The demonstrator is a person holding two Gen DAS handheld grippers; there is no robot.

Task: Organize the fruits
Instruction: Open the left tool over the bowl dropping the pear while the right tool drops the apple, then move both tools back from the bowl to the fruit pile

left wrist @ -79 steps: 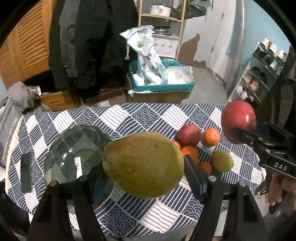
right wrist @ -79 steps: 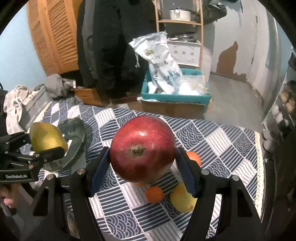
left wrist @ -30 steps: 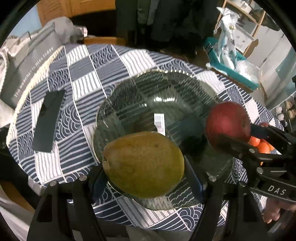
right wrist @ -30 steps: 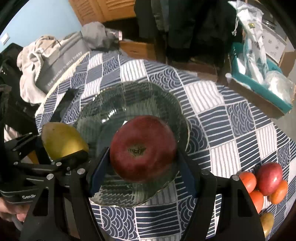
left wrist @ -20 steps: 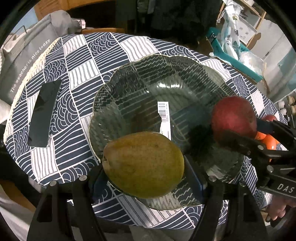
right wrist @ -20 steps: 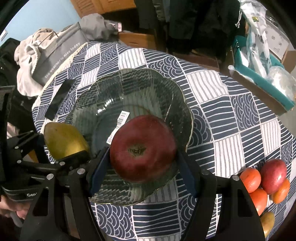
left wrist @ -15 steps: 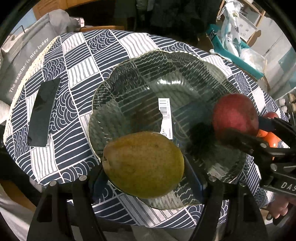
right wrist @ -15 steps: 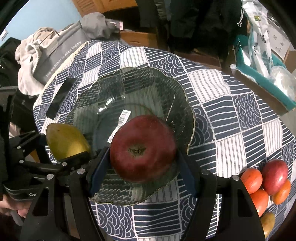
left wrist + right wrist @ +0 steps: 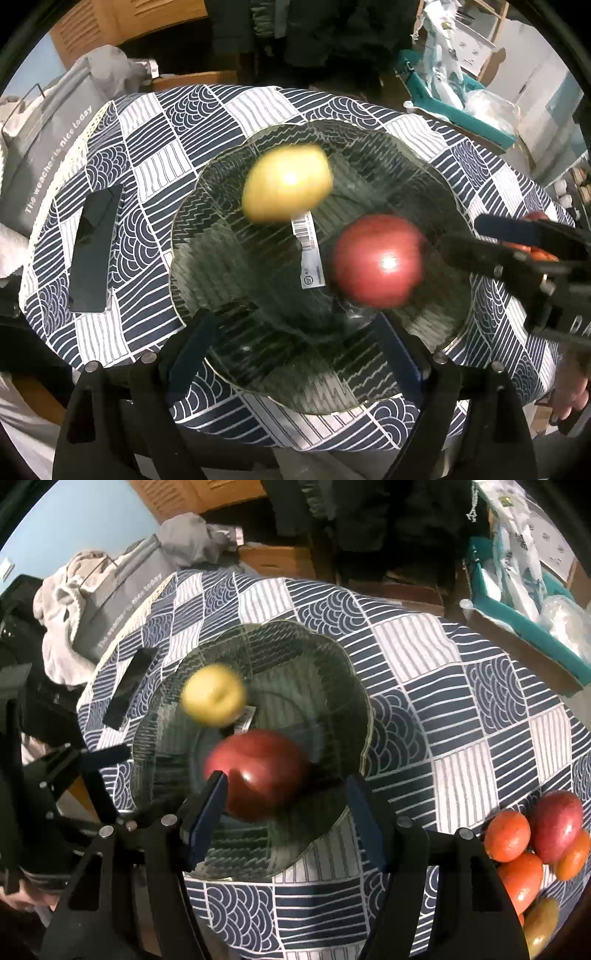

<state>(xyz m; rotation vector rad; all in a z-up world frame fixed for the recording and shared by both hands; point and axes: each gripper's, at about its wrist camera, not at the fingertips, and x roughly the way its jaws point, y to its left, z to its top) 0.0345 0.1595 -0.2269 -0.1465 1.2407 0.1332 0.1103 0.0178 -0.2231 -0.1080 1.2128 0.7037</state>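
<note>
A yellow-green pear (image 9: 288,182) and a red apple (image 9: 378,266) lie loose and motion-blurred inside the dark glass bowl (image 9: 192,229). My left gripper (image 9: 291,325) hovers over the bowl's near rim, its jaws opening with nothing between them. In the right wrist view the apple (image 9: 266,771) sits in the bowl (image 9: 354,686) just beyond my right gripper (image 9: 284,779), and the pear (image 9: 213,694) lies farther in. The right jaws stand apart, closing slightly, and their pads press on nothing. The left wrist view shows the right gripper (image 9: 498,236) clear of the apple.
Several red and orange fruits (image 9: 532,838) are piled at the table's right edge. A flat black object (image 9: 92,251) lies on the patterned cloth left of the bowl. A grey bag (image 9: 40,147) rests against the table's left side. A teal crate (image 9: 535,627) stands on the floor behind.
The pear has left the left jaws and the apple the right jaws. Both now sit in the bowl. The left jaws have spread wider.
</note>
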